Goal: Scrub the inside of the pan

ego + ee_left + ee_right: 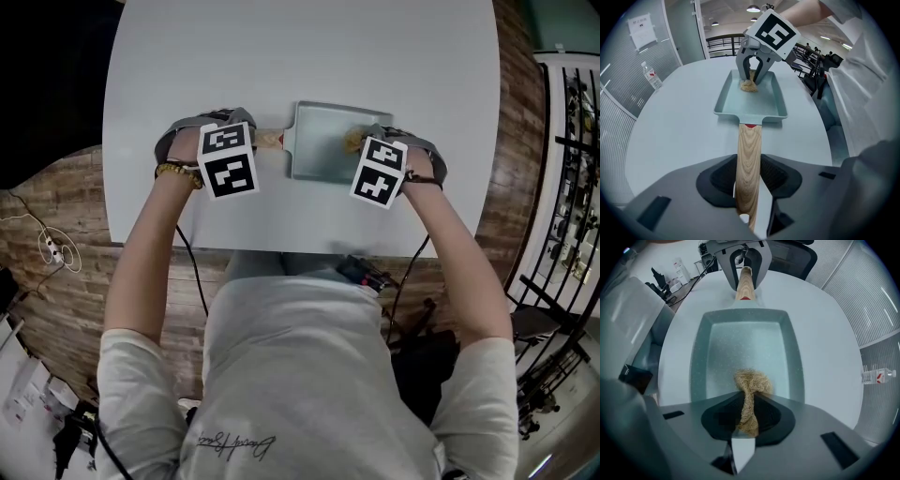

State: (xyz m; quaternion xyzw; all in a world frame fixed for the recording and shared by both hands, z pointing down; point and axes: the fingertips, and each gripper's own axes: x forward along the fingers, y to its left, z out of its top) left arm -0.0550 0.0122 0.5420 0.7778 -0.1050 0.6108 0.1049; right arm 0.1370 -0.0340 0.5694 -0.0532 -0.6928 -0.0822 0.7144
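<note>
A pale green rectangular pan (323, 131) (754, 101) (745, 348) lies on the round white table (300, 56), its wooden handle (269, 140) (749, 164) (745, 281) pointing left. My left gripper (749, 187) (228, 159) is shut on that handle. A tan fibrous scrubber (751, 390) (749, 85) (353, 141) rests on the pan's floor near its right end. My right gripper (749, 420) (380, 171) points down into the pan, shut on the scrubber.
A clear water bottle (651, 76) (875, 376) lies on the table away from the pan. The table's near edge (281, 251) runs just below both grippers. Office chairs (815, 61) stand beyond the table.
</note>
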